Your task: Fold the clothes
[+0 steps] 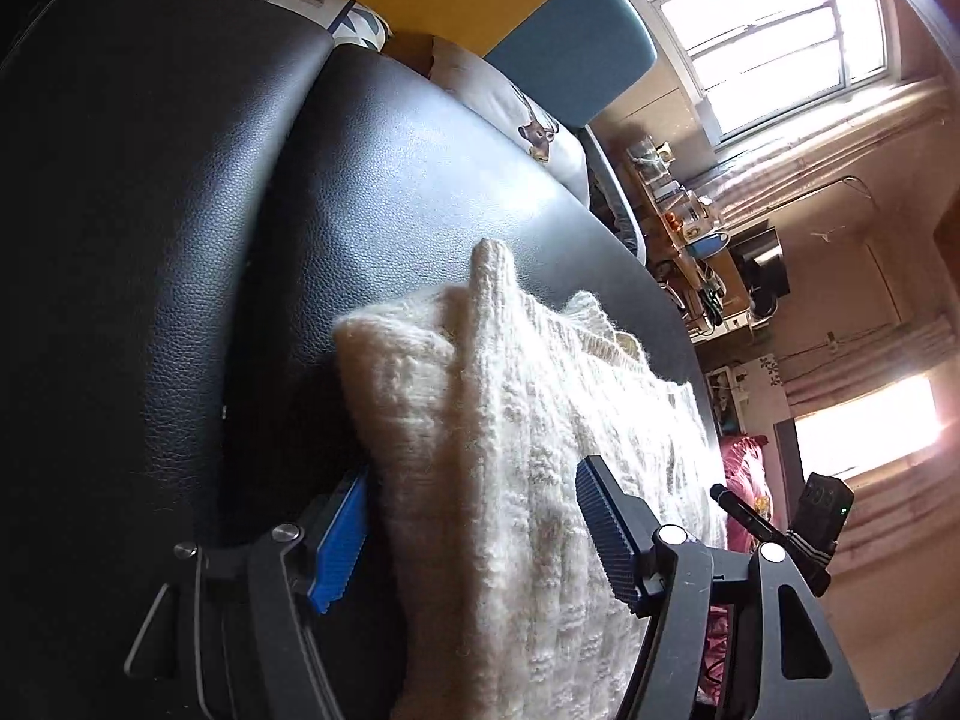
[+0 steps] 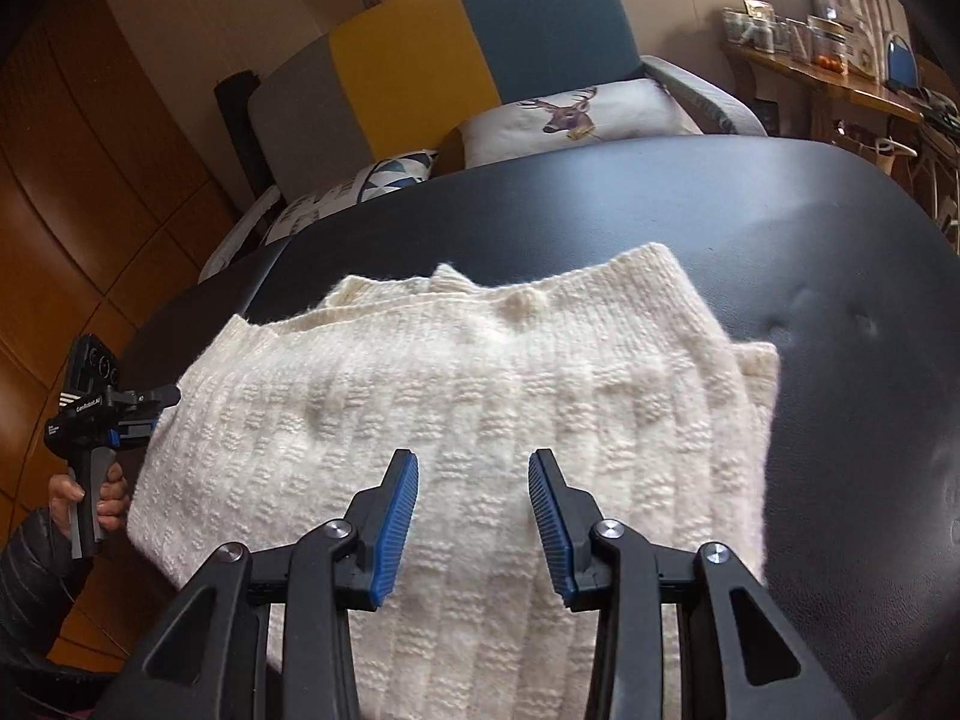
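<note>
Your black padded table fills most of both views, with the yellow, blue and grey sofa behind it at twelve o'clock in the right wrist view. The cream knitted sweater lies folded flat on the table's near half, its layered edges stacked toward twelve o'clock and one doubled corner sticking out at three o'clock.

Your right gripper hangs above the sweater's near edge with its jaws spread; the knit shows through the gap and neither blue pad presses on it. The cloth runs from directly beneath those fingers away toward twelve o'clock.

Your left gripper sits at the sweater's side edge, at nine o'clock in the right wrist view, jaws spread wide. In its own view the sweater's folded edge lies between the two fingers, but you cannot tell whether the left pad brushes the cloth. Your hand grips its handle.

The deer cushion rests on the sofa at one o'clock.
</note>
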`<state>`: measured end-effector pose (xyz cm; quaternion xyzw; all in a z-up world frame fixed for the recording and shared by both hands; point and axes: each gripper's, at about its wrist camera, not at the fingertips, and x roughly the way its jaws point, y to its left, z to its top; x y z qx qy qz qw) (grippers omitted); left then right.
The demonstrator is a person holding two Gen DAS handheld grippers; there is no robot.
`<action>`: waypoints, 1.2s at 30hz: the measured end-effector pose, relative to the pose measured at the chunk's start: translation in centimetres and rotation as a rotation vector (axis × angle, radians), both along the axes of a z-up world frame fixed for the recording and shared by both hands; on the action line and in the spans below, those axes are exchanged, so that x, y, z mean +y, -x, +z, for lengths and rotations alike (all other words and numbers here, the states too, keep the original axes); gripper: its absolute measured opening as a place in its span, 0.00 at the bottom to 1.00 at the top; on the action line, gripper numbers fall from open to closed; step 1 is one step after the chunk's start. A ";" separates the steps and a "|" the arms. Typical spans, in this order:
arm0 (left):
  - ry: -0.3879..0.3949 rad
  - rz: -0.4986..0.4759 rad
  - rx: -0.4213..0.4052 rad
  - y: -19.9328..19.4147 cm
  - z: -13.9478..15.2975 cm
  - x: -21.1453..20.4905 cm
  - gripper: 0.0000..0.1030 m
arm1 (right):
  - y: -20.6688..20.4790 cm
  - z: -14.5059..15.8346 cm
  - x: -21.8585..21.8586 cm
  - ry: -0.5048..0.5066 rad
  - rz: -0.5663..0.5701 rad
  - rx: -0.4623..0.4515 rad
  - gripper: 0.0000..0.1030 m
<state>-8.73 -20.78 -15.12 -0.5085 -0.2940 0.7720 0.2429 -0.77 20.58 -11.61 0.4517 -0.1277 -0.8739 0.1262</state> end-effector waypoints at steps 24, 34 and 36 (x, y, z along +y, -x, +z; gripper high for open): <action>0.066 0.147 0.040 2.5 5.5 -1.7 0.16 | 2.9 -2.0 -1.2 -0.351 0.517 -0.102 0.38; -0.066 0.027 0.115 1.5 13.0 5.2 0.16 | 2.4 -2.9 0.4 -0.247 0.440 -0.111 0.38; -0.088 -0.002 0.123 1.6 14.4 7.6 0.16 | 2.2 -3.0 0.7 -0.229 0.427 -0.106 0.38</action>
